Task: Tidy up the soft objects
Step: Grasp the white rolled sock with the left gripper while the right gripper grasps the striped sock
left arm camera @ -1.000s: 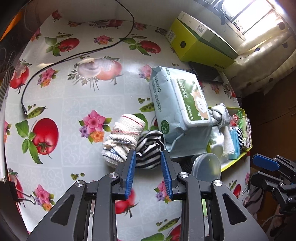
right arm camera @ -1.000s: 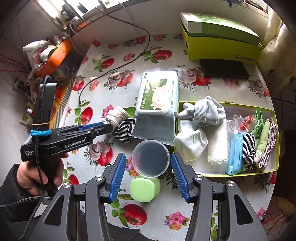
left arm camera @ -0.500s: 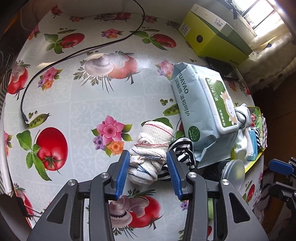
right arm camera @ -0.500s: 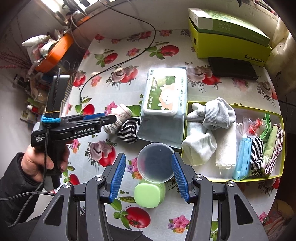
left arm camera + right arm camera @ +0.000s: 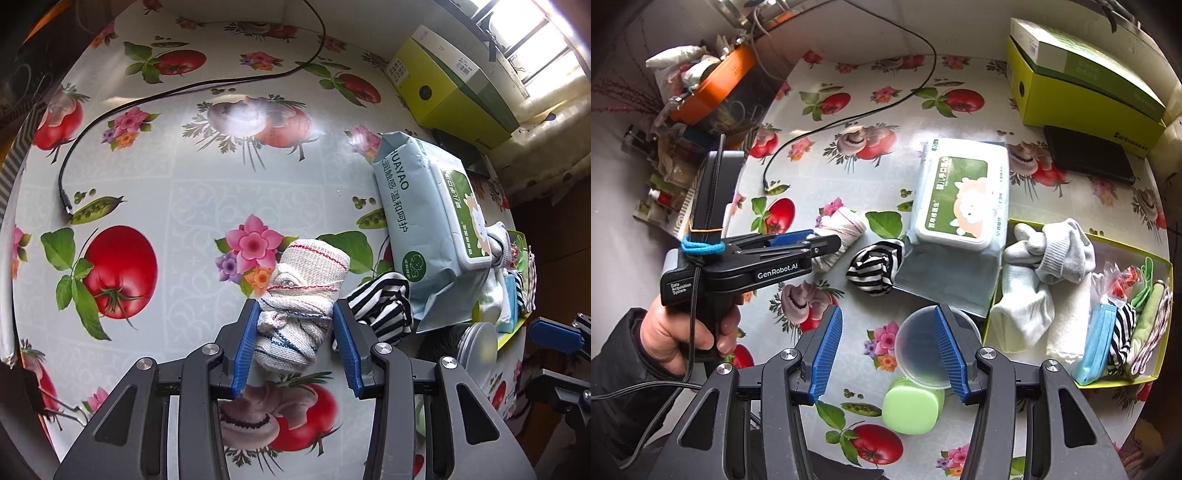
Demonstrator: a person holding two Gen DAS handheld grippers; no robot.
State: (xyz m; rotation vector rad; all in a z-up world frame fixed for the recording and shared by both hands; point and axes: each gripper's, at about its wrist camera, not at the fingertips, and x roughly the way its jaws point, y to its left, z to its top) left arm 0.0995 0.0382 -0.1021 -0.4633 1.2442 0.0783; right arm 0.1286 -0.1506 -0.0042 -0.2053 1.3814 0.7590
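Rolled cloth (image 5: pixel 301 295) now between L tongs (image 5: pixel 297 338), spread, earlier beside them, R tongs (image 5: pixel 886 350) spread, empty.

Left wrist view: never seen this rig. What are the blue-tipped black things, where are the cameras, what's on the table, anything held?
No robot arm here: a person holds a two-finger tool in each hand, and each tool has a fisheye camera looking along its blue jaws. In the left view, the left gripper straddles a rolled white cloth, jaws open at its sides, not yet closed on it. A striped sock lies just right of it, beside a wipes pack. The right view shows the right gripper open and empty above a clear lid, and a yellow tray already holding socks and cloths.
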